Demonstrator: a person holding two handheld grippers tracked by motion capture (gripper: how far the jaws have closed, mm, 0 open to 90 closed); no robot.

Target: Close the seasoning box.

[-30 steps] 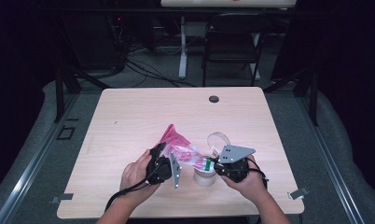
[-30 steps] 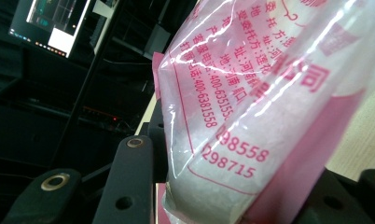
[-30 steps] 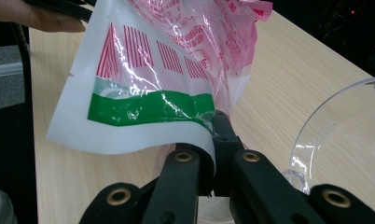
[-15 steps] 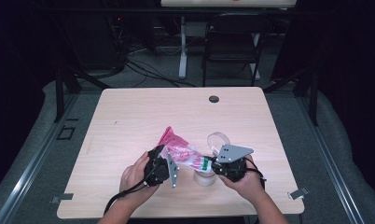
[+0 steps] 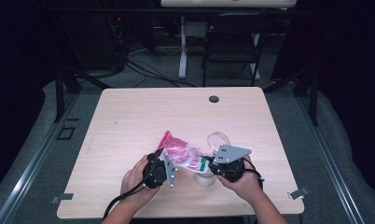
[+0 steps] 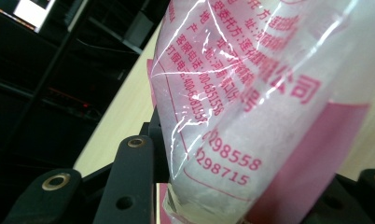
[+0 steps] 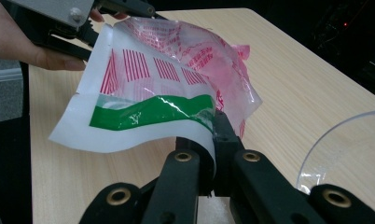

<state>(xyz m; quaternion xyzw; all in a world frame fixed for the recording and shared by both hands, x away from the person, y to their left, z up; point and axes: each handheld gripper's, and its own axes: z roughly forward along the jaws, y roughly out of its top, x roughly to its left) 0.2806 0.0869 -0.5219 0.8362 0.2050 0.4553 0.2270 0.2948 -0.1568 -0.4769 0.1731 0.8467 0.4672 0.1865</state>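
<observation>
Barely shifted: both grippers hold lower centre | left gripper [image 5: 169, 169] clenched on pink-printed plastic bag [image 5: 183, 155] | right gripper [image 5: 212, 166] pinching its green-striped edge | bag lifted over white cup [image 5: 204, 179] | step: likely opening bag; next: pull edges apart

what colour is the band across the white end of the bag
Green, running across the white end of the bag; clearest in the right gripper view.

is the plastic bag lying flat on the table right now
No, the plastic bag is lifted off the table, pinched at its white edge by the right gripper and held at its far end by the left gripper.
</observation>
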